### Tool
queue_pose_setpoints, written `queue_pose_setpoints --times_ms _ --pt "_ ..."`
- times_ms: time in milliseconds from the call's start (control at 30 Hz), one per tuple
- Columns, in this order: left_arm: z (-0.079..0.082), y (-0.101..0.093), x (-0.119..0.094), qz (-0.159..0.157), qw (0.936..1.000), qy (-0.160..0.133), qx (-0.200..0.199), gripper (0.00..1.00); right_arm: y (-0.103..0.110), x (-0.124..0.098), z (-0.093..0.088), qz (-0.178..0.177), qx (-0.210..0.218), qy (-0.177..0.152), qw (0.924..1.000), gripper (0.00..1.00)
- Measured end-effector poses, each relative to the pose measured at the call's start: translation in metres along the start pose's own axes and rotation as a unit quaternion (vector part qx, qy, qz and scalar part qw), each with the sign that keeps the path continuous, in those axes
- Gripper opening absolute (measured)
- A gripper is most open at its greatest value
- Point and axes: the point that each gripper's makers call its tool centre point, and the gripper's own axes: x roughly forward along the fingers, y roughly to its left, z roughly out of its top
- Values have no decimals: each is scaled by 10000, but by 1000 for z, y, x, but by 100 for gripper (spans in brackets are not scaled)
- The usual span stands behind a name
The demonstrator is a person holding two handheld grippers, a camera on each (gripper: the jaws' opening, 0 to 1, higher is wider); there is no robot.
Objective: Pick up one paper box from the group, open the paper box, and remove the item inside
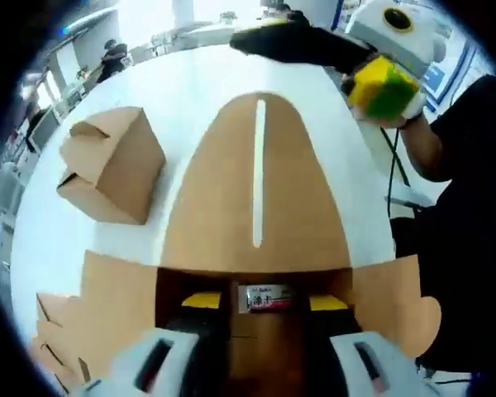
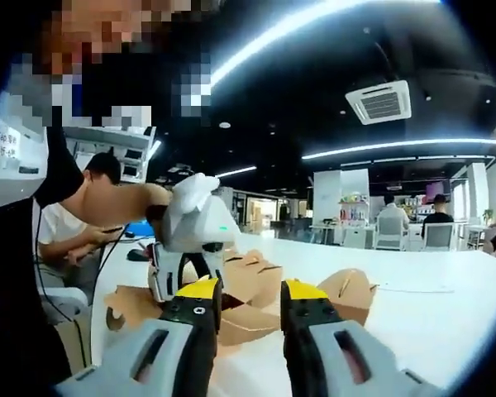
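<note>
Surface: white table (image 1: 190, 83), long and bare-topped, running away from the left gripper view toward the far room; seen again in the right gripper view as a pale top (image 2: 446, 322) stretching right.
Room: open office with a dark ceiling, long strip lights (image 2: 314, 25) and a square ceiling vent (image 2: 383, 102); desks, chairs and seated people (image 2: 436, 217) stood at the far side.
Opened paper box: brown box (image 1: 260, 215) just ahead of the left gripper, its big rounded flap with a long slot laid open away from the camera, side flaps spread left and right.
Left gripper: claw (image 1: 264, 303) with its yellow-tipped jaws set apart at the open box's near edge, a small labelled piece between the tips; whether the tips pinched the cardboard could not be told.
Closed paper box: second brown box (image 1: 114, 165) resting on the table to the left, well apart from the open one, lid folded shut.
Right gripper: claw (image 2: 248, 310) lifted above the table, narrow gap between its jaws; in the left gripper view it held a yellow-green block (image 1: 383, 88).
Person: dark sleeve and hand (image 1: 422, 136) behind the right gripper.
</note>
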Motion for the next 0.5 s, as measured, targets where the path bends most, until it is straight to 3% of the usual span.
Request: queue_pose_setpoints --times_ms 67,200,300,500 --pt "7 0 -10 -98 9996 -254 -78 37 -2 -2 1 -23 2 -3 10000 30" --pt "10 8 -26 -21 9991 -412 119 35 -4 -3 0 -50 -7 12 10000 30" --pt "1 11 -25 -17 9980 -97 625 34 -5 -2 0 -45 15 -5 10000 30" --pt "-19 5 -5 -202 9912 543 1192 37 -5 2 -3 3 27 42 10000 30"
